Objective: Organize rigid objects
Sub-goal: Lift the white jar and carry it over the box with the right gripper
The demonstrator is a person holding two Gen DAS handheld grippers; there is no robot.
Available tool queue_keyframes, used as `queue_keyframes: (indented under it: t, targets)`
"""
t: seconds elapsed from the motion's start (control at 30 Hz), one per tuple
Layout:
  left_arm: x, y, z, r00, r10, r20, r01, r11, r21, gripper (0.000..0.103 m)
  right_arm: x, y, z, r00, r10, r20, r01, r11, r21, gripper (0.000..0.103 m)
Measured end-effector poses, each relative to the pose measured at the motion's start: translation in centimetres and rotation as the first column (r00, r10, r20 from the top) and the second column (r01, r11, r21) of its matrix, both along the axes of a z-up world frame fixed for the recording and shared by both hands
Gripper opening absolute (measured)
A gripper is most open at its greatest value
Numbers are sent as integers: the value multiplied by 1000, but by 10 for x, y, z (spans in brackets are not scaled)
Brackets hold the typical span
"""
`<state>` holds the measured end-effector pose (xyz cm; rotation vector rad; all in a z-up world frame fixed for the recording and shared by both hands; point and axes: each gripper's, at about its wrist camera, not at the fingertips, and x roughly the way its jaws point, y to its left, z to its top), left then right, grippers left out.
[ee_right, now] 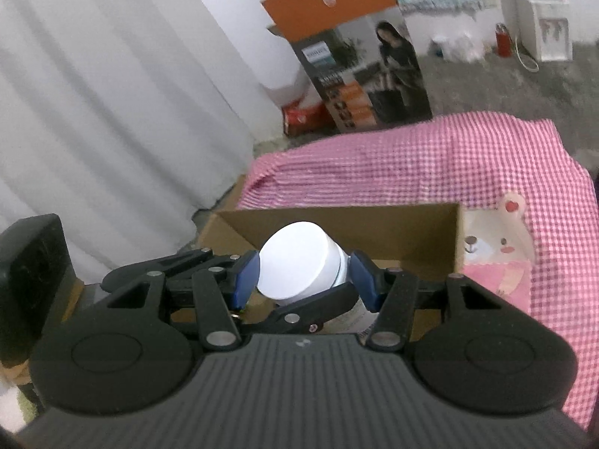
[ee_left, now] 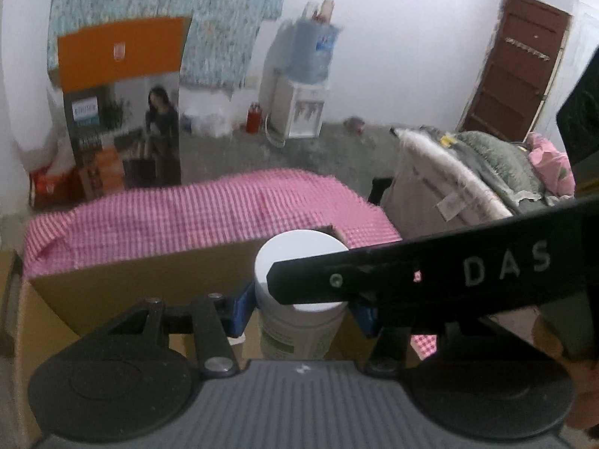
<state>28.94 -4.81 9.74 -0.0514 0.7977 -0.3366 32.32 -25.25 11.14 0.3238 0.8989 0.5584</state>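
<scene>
White-lidded jar [ee_right: 299, 269] | both jaws clamp it over cardboard box [ee_right: 374, 224] | crossing finger reads "DAS"

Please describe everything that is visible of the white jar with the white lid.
The white jar is a round container, plastic by its look, with a flat, smooth white lid and a paler body carrying a green and white label. The lid is on. Both grippers clamp it: the right gripper at the lid, the left gripper on the body, blue pads pressed to its sides. It tilts in the right view, above an open cardboard box.
</scene>
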Motion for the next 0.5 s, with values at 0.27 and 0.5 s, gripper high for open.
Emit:
queue_keyframes:
  t: [0.27, 0.5]
  targets:
    - [24, -10, -23, 998, 11, -69, -10, 1000, 22, 55, 32, 3, -31, 999, 20, -25, -21, 998, -67, 53]
    - [34, -17, -34, 995, 13, -95, -10, 999, 34, 54, 47, 7, -43, 999, 33, -30, -36, 994, -104, 53]
